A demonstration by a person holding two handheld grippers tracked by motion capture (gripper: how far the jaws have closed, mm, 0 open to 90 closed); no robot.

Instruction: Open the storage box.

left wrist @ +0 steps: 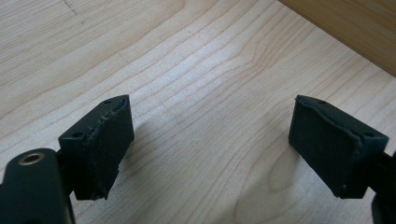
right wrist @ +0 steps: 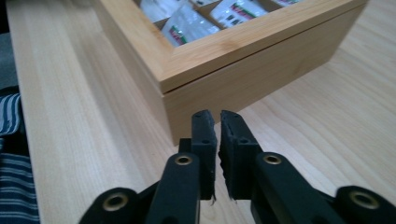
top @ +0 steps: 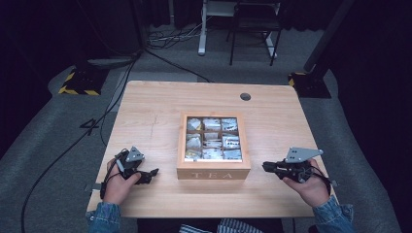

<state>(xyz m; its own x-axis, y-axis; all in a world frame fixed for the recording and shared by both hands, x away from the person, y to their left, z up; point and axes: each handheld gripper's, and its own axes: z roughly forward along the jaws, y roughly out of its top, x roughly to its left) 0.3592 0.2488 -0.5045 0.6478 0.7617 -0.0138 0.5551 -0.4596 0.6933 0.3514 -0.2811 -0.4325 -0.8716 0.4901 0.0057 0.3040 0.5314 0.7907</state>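
A wooden tea box [top: 214, 171] with a glass lid and "TEA" on its front stands in the middle of the table; several tea bags show through the lid. My left gripper [top: 153, 173] rests low on the table left of the box, jaws wide apart with only bare wood between them [left wrist: 210, 144]. My right gripper [top: 266, 167] hovers right of the box, pointing at its near right corner [right wrist: 187, 116]. Its jaws are shut with nothing between them [right wrist: 217, 149].
The light wooden table [top: 145, 121] has a round cable hole [top: 245, 96] at the back right. Cables, a chair and stand bases lie on the grey floor beyond the table. A person's denim sleeves come in at the bottom edge.
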